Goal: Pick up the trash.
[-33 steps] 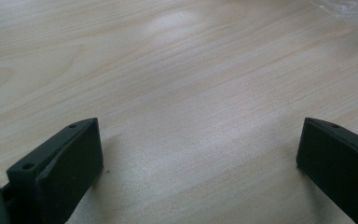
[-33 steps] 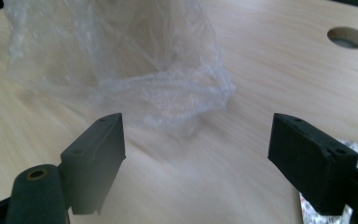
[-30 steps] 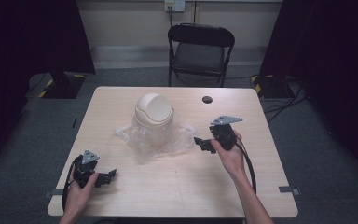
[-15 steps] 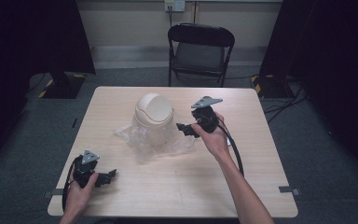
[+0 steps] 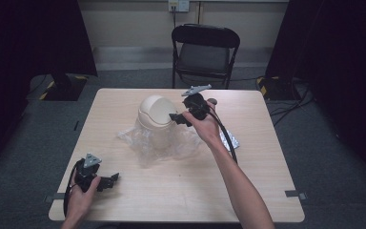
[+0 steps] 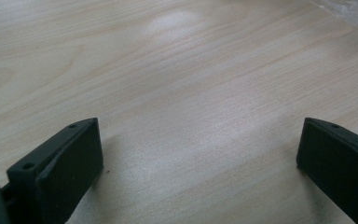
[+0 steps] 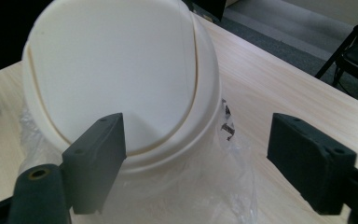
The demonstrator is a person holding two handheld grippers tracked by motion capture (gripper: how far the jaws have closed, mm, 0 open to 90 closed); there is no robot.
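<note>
In the high view, a pale wooden table stands on a grey floor, with a black folding chair behind its far edge. Near the middle of the table a cream bin with a domed lid stands upright, and a crumpled clear plastic bag spreads out around its base. The right gripper is held up beside the bin's right side, its jaws pointing toward the lid; the right hand grips it and its cable trails down along the forearm. A small shiny flat packet lies on the table just right of that forearm. The left gripper rests low near the front left corner of the table, held by the left hand, well apart from the bin.

In the left gripper view, the two black jaws stand wide apart over bare wood, with nothing between them.

In the right gripper view, the jaws are also spread wide and hold nothing. The bin's lid sits close ahead, its swing flap outlined by a curved seam. The left jaw overlaps the lid's rim in the picture; whether it touches is unclear. The clear bag lies below the rim, between the jaws.
</note>
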